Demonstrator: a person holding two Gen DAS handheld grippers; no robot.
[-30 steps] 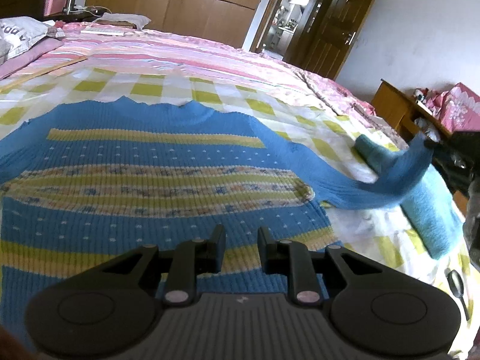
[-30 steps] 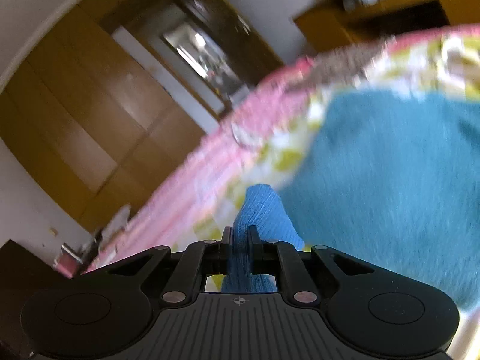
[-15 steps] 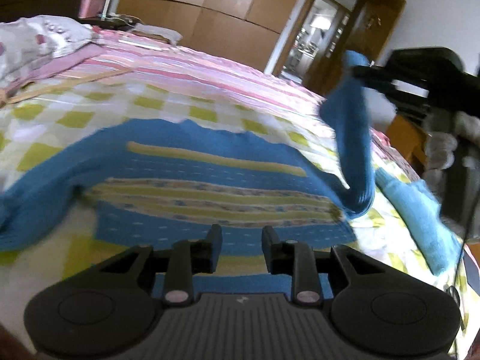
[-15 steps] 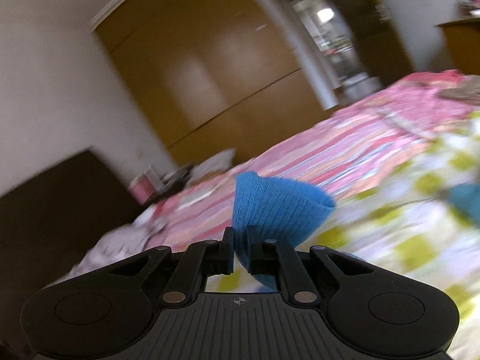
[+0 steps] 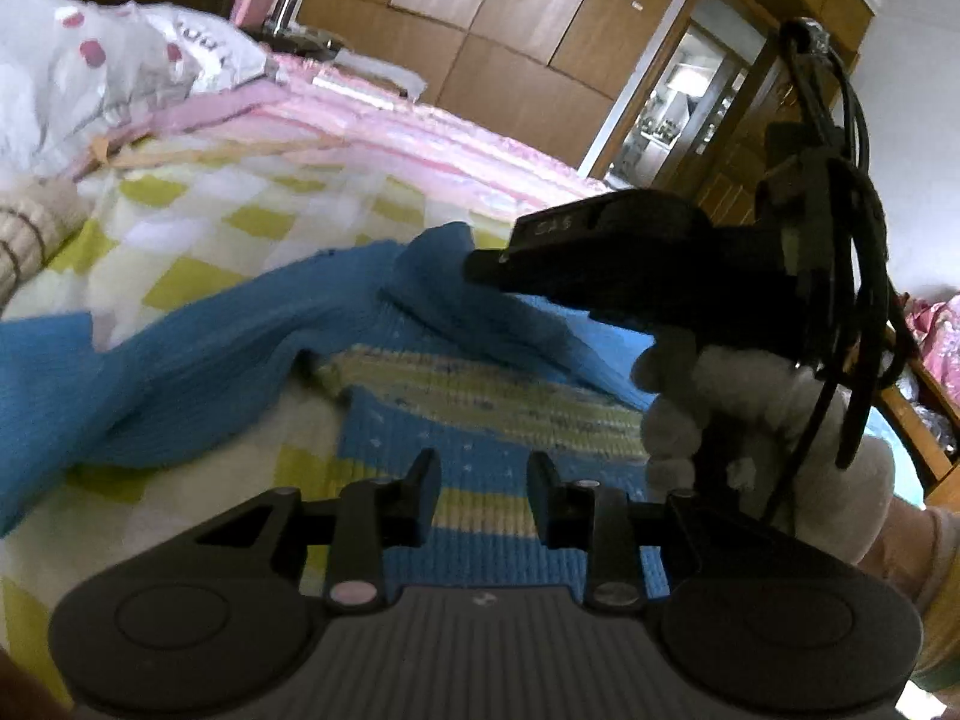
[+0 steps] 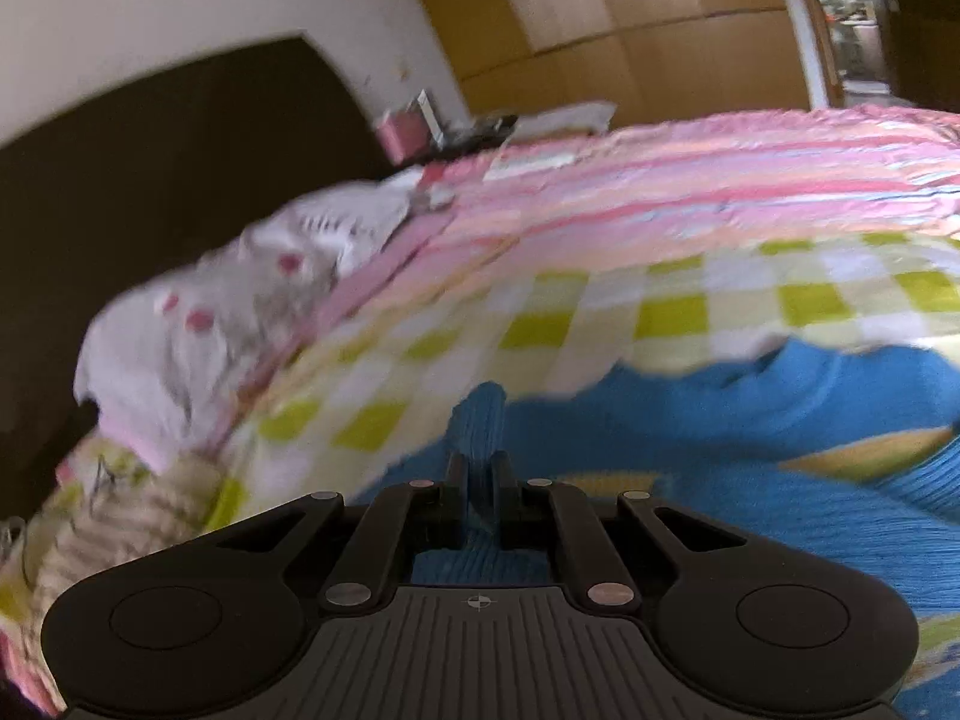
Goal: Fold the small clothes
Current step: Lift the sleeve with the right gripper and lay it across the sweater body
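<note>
Pinching a blue sleeve [image 6: 480,420] between its fingers, the right tongs [image 6: 478,480] are pressed together on the ribbed cuff at the lower centre of the right wrist view. The same tongs appear in the left wrist view at the centre right [image 5: 480,267], held by a white-gloved hand [image 5: 750,414], with the sleeve [image 5: 456,294] laid across the upper part of the sweater.

The sweater [image 5: 492,414] – blue knit with yellow and patterned bands – lies flat on the bed [image 5: 252,222], occupying the middle of the left wrist view. Its other sleeve [image 5: 150,384] extends toward the left edge of the frame, resting on the checked yellow-and-white cover.

The left tongs [image 5: 483,477] are spread, with nothing between the fingers – they sit at the lower centre of the frame, above the sweater's lower bands; contact cannot be determined.

A white pillow with pink dots [image 5: 78,78] lies at the upper left. Wooden wardrobe doors [image 5: 510,24] fill the upper centre.
</note>
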